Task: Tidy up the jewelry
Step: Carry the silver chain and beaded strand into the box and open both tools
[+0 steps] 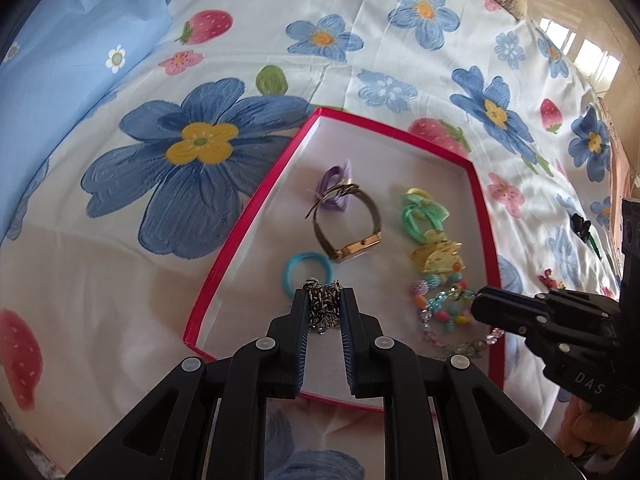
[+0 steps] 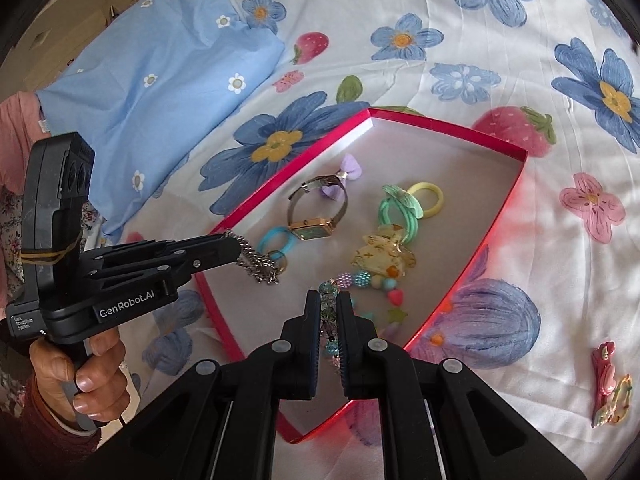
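Observation:
A red-rimmed box with a white floor lies on the flowered bedsheet. Inside are a gold watch, a purple bow, green and yellow hair ties, a blue hair tie, a yellow clip and coloured beads. My left gripper is shut on a silver chain, which dangles over the box's near left part. My right gripper is shut on a strand of clear blue-green beads low over the box's near right side.
A blue pillow lies at the back left. On the sheet to the right of the box lies a pink hair clip. A black hair piece and a small red one also lie there. A hand holds the left gripper's handle.

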Demonstrator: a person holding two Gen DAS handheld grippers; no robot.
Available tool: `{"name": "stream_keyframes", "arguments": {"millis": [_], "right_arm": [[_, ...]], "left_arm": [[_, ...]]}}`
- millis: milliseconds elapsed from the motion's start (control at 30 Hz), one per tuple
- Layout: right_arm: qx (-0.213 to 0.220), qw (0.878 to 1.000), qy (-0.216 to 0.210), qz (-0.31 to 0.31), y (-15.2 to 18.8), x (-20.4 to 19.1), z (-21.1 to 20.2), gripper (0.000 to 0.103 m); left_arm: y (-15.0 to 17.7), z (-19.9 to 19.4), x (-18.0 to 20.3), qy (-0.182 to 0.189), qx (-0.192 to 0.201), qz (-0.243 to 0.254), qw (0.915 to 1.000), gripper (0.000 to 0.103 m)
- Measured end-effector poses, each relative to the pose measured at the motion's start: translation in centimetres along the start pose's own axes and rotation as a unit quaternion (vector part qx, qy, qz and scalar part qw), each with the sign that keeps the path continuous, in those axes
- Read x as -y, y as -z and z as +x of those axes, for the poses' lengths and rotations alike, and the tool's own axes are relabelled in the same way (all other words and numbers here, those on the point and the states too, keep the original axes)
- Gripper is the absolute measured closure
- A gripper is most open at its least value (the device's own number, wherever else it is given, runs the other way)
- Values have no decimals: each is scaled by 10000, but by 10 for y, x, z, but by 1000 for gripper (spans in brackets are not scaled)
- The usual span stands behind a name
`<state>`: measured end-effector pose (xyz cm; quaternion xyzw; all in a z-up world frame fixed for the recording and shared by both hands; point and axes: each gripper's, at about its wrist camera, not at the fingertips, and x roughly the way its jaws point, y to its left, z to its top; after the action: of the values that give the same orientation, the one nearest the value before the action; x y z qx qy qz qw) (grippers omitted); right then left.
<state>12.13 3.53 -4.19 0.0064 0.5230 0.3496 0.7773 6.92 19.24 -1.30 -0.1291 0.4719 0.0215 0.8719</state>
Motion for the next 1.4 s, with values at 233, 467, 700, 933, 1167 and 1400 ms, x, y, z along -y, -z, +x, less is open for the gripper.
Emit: {"name": "stream_keyframes", "arguments": {"millis": [233,467,700,933,1167,1400], "right_arm": [[-113,9998,150,-23,0,6,11,96],[-206,9995,248,-59,3,8,18,96],[-287,9993,235,-22,4,11,21,95],[-296,9994,187,-17,4,10,22,91],[-281,9995,147,25,5,10,22,91],[-200,9997,73,85,6,12,15,83]], "left_arm": [[2,21,-4,-131,-184,-59,9997,89],[2,30,-3,-185,-247,-23,9995,88],[1,31,-2,-225,-274,-40,9994,87],[1,31,-1,-285,-295,-31,9992,86],[1,27,0,-320,-265,-32,9991,83],[2,22,1,-340,-230,-34,9992,73]]}}
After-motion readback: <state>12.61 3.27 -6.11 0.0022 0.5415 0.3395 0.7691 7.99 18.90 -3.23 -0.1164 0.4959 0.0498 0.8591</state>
